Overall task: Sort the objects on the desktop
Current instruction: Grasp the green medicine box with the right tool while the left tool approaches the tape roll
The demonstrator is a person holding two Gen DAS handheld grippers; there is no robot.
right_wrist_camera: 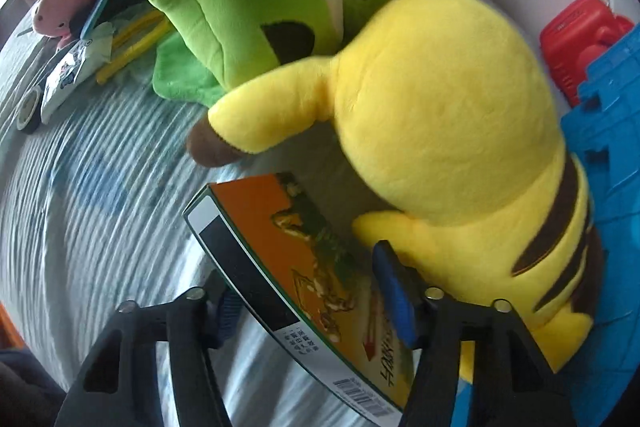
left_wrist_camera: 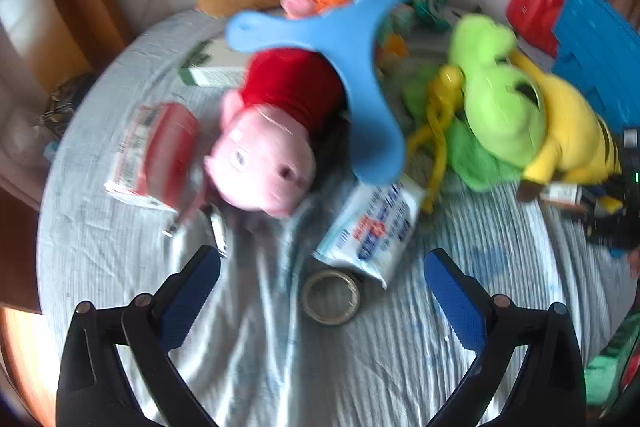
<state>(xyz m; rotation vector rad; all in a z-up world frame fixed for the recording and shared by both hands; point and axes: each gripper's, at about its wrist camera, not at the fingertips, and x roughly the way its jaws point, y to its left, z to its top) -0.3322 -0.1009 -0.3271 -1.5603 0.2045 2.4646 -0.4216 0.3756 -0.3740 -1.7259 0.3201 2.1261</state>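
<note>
Here the right tool [right_wrist_camera: 308, 291] is clamped on an orange box [right_wrist_camera: 320, 267], held just beside the yellow plush [right_wrist_camera: 452, 131] above the striped tabletop [right_wrist_camera: 88, 211]. The left tool [left_wrist_camera: 322, 271] hangs spread wide over a tape roll [left_wrist_camera: 331, 297], gripping nothing.

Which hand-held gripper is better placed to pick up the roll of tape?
Left. The left hand-held gripper is open right over the tape roll; the right hand-held gripper already clamps the orange box.
</note>
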